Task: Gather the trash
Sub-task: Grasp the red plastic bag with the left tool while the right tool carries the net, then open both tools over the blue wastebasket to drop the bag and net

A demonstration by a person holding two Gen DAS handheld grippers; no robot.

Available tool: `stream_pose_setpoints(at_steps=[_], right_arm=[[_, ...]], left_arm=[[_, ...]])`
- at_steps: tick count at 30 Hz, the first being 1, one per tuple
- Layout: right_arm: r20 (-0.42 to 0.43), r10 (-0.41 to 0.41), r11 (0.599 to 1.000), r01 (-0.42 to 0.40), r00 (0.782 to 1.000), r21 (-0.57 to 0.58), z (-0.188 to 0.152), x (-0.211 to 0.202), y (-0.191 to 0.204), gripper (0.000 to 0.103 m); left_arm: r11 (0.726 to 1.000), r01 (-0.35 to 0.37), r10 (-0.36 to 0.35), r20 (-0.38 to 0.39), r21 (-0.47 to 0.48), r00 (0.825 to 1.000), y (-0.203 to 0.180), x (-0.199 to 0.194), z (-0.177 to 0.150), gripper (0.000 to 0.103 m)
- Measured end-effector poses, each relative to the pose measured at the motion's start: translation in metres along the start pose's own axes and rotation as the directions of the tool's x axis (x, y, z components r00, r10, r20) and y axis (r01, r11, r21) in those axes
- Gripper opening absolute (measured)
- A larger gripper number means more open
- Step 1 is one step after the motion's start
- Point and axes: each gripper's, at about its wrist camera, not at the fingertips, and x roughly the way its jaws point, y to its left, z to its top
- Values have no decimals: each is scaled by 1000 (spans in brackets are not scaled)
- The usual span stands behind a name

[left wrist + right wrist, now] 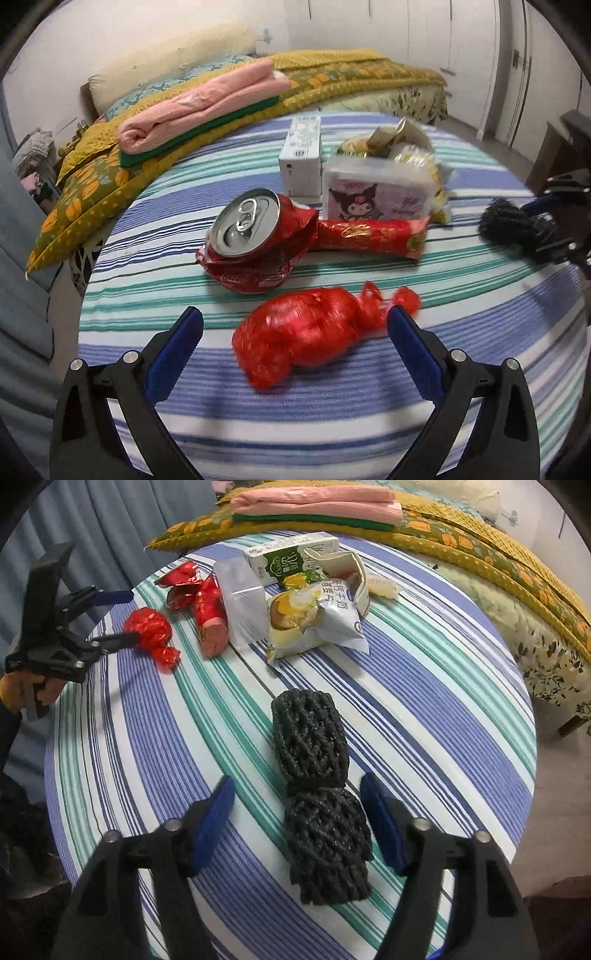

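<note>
Trash lies on a round table with a striped cloth (480,332). In the left wrist view my left gripper (295,325) is open, its jaws on either side of a red plastic bag bundle (306,332), not touching it. Behind the bundle lie a crushed red cola can (251,240) and a red wrapper tube (369,234). In the right wrist view my right gripper (297,797) is open around a black foam net sleeve (317,786) lying on the cloth (424,701). The left gripper (122,616) also shows there, by the red bundle (149,631).
A tissue pack (376,195), a milk carton (301,155), a snack bag (317,620) and a crumpled paper cup (343,572) sit at the table's far side. Beyond the table is a bed with a yellow quilt (332,70) and folded pink cloth (199,103).
</note>
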Motion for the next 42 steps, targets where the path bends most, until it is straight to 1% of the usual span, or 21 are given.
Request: stream_pose_setpoints(at_steps=[1,3,4,5,6,7,9,10,12,15,18,19,22,25,28,30,32,34,37,40,42], right_arm=[[2,-1,1000,1,1000,5,1,1,0,56],[19,-5,1000,4,1000,19,-2,-4,-3,35],[27,1,1000,-2,1000,28,-4,-8,-5,35],[39,12,999,-14,999,42,-7,-13,-8,34],[51,15,999,-17,999,52,-10,-18,-10,34],[63,14,998,-17,998,61,-13,-23,-13,34],[78,28,996,-34,997,81,-18,-28,-18,34],[87,44,994,-52,995,95,-20,-30,-22,33],[115,84,985,-99,990,140,-27,-34,-30,33],[160,123,967,-155,979,204,-38,-41,-44,33],[223,147,938,-207,964,277,-55,-57,-66,33],[245,138,929,-211,960,304,-65,-66,-78,33],[272,77,917,-176,959,359,-91,-85,-109,33],[265,-14,892,-108,964,440,-128,-98,-149,33],[237,-89,834,-57,967,548,-170,-102,-197,33],[218,-119,802,-36,969,597,-191,-101,-219,33],[205,-142,769,-22,968,639,-211,-97,-238,33],[196,-154,736,-19,968,677,-228,-91,-257,33],[200,-153,706,-35,968,708,-245,-84,-273,33],[208,-142,684,-56,968,727,-254,-78,-285,33],[210,-140,675,-62,968,735,-260,-78,-295,33]], left_arm=[[1000,1,-1,-10,4,1000,-1,5,1,99],[1000,20,-20,-23,9,1000,-4,14,1,99],[999,39,-38,-29,8,999,-6,16,0,98],[998,57,-57,-31,4,998,-6,17,-1,94],[995,98,-98,-37,-14,994,-6,16,-3,80],[993,117,-118,-37,-29,992,-6,14,-5,71],[988,146,-147,-26,-59,989,-8,6,-10,62],[987,144,-146,-23,-70,989,-10,4,-12,58],[987,132,-133,-14,-94,991,-21,-5,-16,55],[984,133,-133,9,-115,991,-46,-19,-18,55],[978,133,-131,27,-160,991,-82,-31,-9,55],[973,156,-152,37,-171,988,-97,-36,-3,55],[961,221,-213,68,-165,975,-148,-46,18,55],[951,284,-275,86,-123,958,-208,-52,42,56],[934,347,-341,75,-88,937,-268,-49,65,56],[928,368,-365,61,-54,929,-312,-44,79,56],[927,374,-372,45,-22,927,-345,-38,88,57],[920,392,-392,28,7,920,-381,-28,95,57],[923,381,-382,-4,46,924,-425,-7,100,58],[924,375,-373,-46,69,927,-460,19,101,58],[926,368,-363,-64,82,929,-471,33,99,59]])
